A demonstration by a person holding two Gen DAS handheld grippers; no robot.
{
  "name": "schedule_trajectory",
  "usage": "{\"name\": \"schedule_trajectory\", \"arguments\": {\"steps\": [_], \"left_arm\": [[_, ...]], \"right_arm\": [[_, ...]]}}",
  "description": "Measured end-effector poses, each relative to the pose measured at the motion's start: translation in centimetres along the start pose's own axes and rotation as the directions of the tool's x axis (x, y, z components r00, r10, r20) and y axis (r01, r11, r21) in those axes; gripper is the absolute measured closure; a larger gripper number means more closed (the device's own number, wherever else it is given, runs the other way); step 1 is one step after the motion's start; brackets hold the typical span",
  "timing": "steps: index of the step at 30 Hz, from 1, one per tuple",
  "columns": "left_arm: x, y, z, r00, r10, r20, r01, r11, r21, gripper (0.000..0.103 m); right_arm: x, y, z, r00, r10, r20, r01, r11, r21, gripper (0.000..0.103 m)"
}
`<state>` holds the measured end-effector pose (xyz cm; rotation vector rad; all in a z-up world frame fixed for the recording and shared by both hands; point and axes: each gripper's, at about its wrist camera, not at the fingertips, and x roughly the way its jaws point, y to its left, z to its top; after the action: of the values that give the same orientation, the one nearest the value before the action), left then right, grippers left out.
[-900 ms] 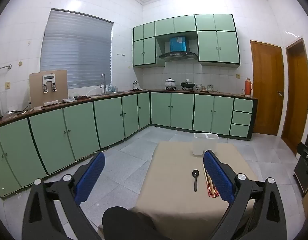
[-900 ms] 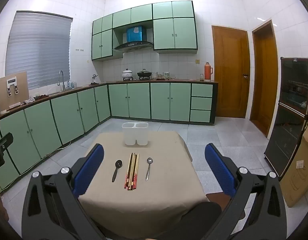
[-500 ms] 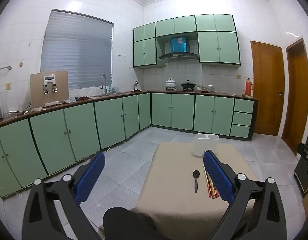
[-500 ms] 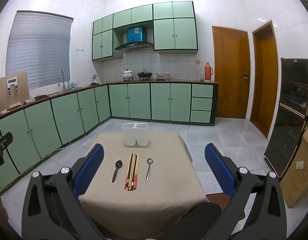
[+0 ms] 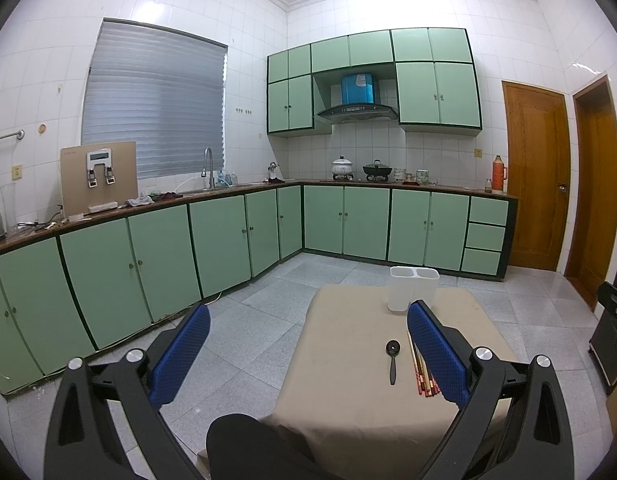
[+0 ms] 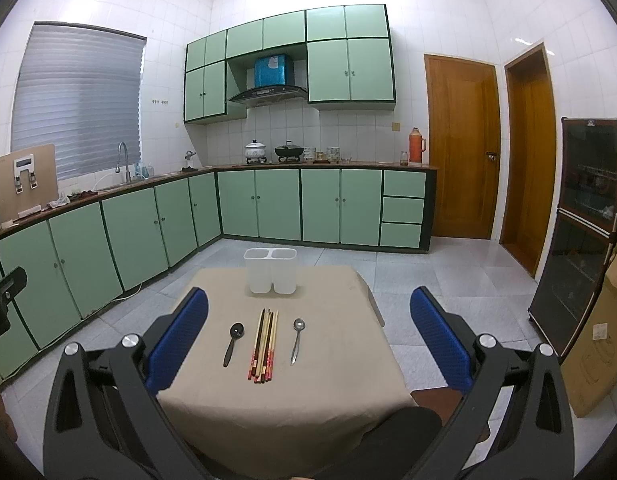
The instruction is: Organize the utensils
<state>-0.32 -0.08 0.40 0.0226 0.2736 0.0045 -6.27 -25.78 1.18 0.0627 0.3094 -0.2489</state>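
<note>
A small table with a beige cloth (image 6: 332,380) holds a black spoon (image 6: 233,342), a bundle of chopsticks (image 6: 263,344) and a metal spoon (image 6: 297,338) side by side. A white two-compartment holder (image 6: 270,270) stands upright behind them. In the left wrist view I see the black spoon (image 5: 392,360), part of the chopsticks (image 5: 422,376) and the holder (image 5: 412,292). My right gripper (image 6: 308,336) is open and empty, held back from the table's near edge. My left gripper (image 5: 308,344) is open and empty, left of the table.
Green cabinets (image 6: 268,204) line the left and far walls. Two wooden doors (image 6: 462,148) are at the right. A dark glass cabinet (image 6: 584,224) and a cardboard box (image 6: 600,340) stand right of the table. Grey tile floor (image 5: 248,320) surrounds the table.
</note>
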Motion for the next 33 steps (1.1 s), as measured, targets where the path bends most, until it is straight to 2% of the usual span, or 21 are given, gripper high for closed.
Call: {"name": "schedule_trajectory", "arguments": {"steps": [33], "left_arm": [[-0.01, 0.43, 0.21, 1.0, 0.008, 0.003, -0.008, 1.0, -0.007, 0.006]], "right_arm": [[-0.41, 0.12, 0.45, 1.0, 0.007, -0.004, -0.007, 1.0, -0.007, 0.005]]}}
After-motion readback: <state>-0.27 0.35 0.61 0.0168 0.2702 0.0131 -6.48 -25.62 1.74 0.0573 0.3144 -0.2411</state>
